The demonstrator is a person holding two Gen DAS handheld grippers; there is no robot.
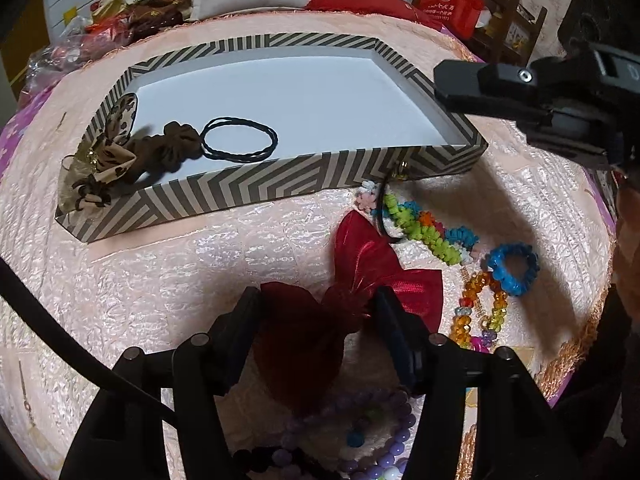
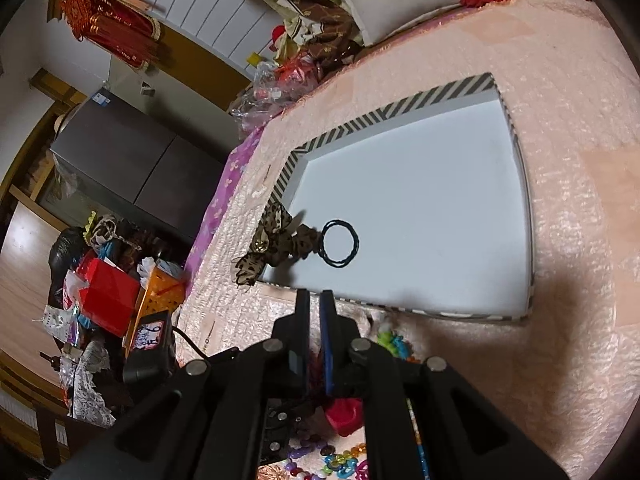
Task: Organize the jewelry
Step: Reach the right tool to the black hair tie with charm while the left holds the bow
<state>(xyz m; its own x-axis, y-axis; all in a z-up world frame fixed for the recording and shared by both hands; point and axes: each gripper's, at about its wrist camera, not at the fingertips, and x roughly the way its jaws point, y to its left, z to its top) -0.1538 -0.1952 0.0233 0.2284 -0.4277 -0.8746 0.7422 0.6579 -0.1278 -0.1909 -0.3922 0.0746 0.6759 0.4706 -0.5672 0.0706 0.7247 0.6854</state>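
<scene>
Red organza hair bow (image 1: 360, 276) lies on the pink quilted bed (image 1: 200, 264), low centre in the left wrist view, its dark knot between my left gripper's (image 1: 316, 320) spread fingers, which I judge not yet pressing. I'd pinch at the knot, not the floppy wings, then lift clear of the purple bead bracelet (image 1: 360, 432) below. My right gripper (image 2: 315, 320) is clenched on nothing I can see. Striped shallow cardboard tray (image 1: 248, 184), upper left, holds the earlier pieces.
</scene>
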